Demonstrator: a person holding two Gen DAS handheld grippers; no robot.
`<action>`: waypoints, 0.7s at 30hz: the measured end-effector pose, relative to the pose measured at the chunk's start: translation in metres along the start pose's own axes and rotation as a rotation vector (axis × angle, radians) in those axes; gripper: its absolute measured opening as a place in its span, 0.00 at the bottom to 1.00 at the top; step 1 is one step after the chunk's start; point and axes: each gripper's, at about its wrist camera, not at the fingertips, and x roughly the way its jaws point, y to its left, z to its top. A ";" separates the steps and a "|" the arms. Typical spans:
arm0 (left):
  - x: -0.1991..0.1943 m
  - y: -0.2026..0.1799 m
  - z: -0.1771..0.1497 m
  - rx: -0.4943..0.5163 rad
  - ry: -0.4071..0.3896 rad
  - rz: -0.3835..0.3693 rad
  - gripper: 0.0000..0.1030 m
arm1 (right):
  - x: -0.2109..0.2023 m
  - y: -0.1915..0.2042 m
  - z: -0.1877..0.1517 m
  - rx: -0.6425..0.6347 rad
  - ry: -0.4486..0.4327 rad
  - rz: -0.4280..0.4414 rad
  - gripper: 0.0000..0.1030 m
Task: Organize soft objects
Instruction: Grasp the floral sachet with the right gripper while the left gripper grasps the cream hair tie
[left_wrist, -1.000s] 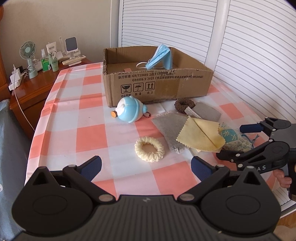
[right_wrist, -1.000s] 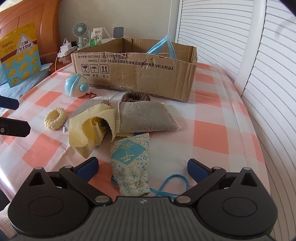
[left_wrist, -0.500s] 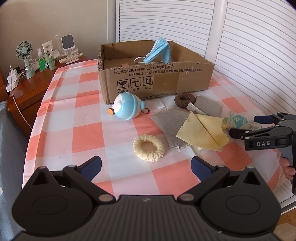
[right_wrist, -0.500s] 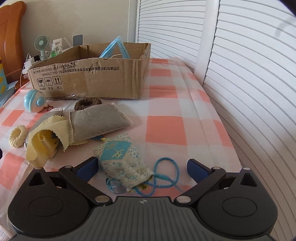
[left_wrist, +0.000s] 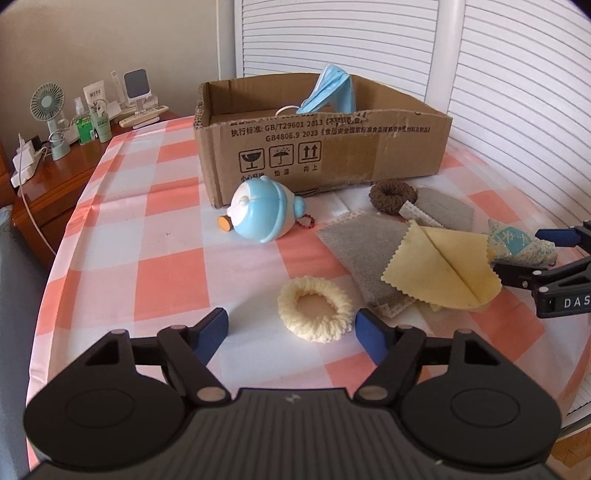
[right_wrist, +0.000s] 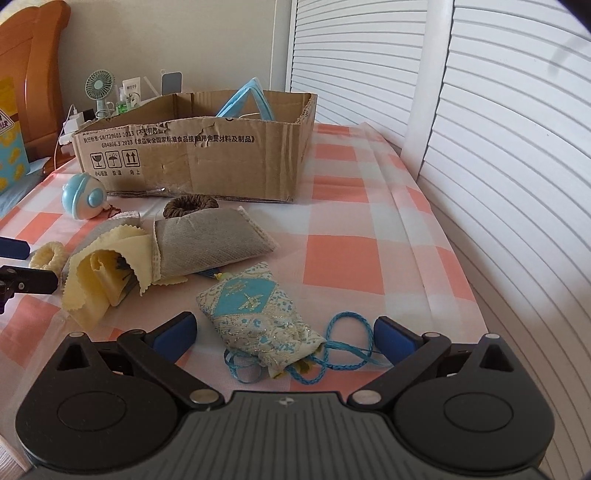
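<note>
The left gripper hung low over the near edge of the table, and its jaws were closing. Nothing was pinched between them yet; the cream knitted ring lay on the checked cloth just ahead of the blue pads, closer to the right one.

The right gripper had its jaws spread wide. The embroidered blue pouch lay on the cloth between them, not touched by the pads, and its blue cord curled beside the right pad.

A yellow cloth with zigzag edges lay folded over a grey cloth near the middle of the table. Behind them were a grey pad and a brown ring, the latter just beside the front wall of the cardboard box. The box stood toward the far edge of the table, and a blue face mask leaned inside it. A round light blue toy lay near the box's left front corner.

Beyond the table's far left corner, a small fan and some bottles stood on a wooden cabinet.
</note>
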 end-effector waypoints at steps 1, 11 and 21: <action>0.001 -0.001 0.000 0.010 -0.007 -0.008 0.69 | 0.000 0.000 0.000 -0.005 -0.002 0.004 1.00; 0.002 -0.007 0.005 0.033 -0.030 -0.046 0.42 | -0.002 0.014 0.007 -0.139 -0.009 0.068 0.87; 0.001 -0.008 0.004 0.035 -0.028 -0.047 0.42 | -0.016 0.026 0.008 -0.168 0.024 0.145 0.47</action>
